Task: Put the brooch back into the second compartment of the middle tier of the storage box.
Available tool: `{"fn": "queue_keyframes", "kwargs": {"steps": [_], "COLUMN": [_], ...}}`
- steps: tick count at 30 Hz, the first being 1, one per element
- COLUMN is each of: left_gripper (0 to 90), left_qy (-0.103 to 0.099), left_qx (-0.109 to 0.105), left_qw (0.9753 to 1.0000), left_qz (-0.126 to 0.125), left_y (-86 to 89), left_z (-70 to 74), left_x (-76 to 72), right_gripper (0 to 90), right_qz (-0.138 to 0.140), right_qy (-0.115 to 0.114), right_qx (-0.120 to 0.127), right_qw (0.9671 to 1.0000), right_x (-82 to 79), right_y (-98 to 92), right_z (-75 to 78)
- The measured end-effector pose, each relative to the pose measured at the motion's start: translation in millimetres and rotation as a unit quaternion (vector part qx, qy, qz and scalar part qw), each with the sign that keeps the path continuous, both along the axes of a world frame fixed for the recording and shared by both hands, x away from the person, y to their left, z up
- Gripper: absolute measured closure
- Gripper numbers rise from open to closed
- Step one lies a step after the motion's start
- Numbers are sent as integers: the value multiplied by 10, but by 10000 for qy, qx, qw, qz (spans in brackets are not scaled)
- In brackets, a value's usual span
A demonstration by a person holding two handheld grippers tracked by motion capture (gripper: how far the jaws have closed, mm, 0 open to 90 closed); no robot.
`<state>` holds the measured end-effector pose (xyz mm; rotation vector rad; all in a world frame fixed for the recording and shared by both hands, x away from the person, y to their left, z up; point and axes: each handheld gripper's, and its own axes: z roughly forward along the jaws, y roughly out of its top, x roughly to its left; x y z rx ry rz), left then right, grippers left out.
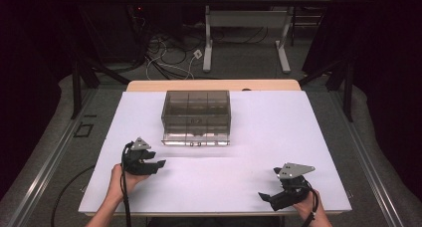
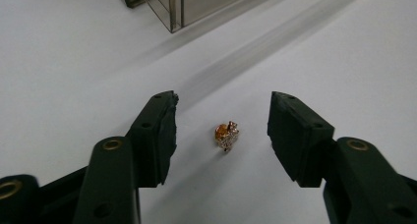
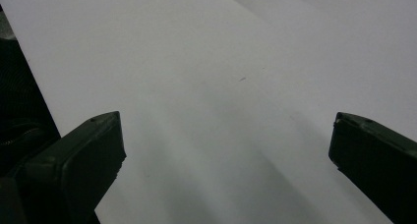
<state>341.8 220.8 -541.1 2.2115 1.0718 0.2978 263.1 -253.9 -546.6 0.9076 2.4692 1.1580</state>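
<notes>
A small gold ring with an orange stone [image 2: 226, 135] lies on the white table between the jaws of my left gripper [image 2: 222, 117], which is open around it without touching. From above, the left gripper [image 1: 158, 163] sits at the table's front left, held by a hand. My right gripper [image 1: 264, 196] rests at the front right, open; its jaws [image 3: 226, 140] are spread wide over bare white table. A smoky transparent box [image 1: 196, 117] with inner compartments stands at the table's middle back.
The white table top [image 1: 259, 132] lies on a wooden desk. The box corner [image 2: 169, 8] shows beyond the left jaws. Cables trail from both grippers. Cables and another desk's legs [image 1: 209, 43] are on the floor behind.
</notes>
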Motion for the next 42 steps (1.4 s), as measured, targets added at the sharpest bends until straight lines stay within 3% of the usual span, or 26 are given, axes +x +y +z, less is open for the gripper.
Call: {"fn": "queue_keyframes", "kwargs": {"steps": [7,12,18,21,24,29,42], "left_gripper": [589,637,724,776,784,804,817], "left_qy": [90,175,42,44,17,54,20], "left_qx": [-84,15,206,183,253,151,168], "left_qw": [9999,9998,9997,9997,9996,9997,9997], "left_qz": [-72,-115,-139,-124,-139,-156,-148], "left_y": [-4,-9,-16,-14,-28,-9,17], "left_z": [-62,-99,-105,-108,-103,-105,-81], "left_x": [28,33,6,2,-7,-3,-10], "right_gripper": [0,0,0,0,0,0,0], "right_qz": [40,26,50,67,54,47,41], "right_qy": [77,80,72,36,23,45,35], "right_qx": [-54,-36,-32,-16,-21,-54,-59], "right_qw": [9999,10000,10000,10000,10000,10000,10000], "right_x": [2,2,5,6,0,-7,-6], "right_y": [17,16,23,28,27,23,19], "right_z": [-9,-9,-9,-17,-15,-5,-4]}}
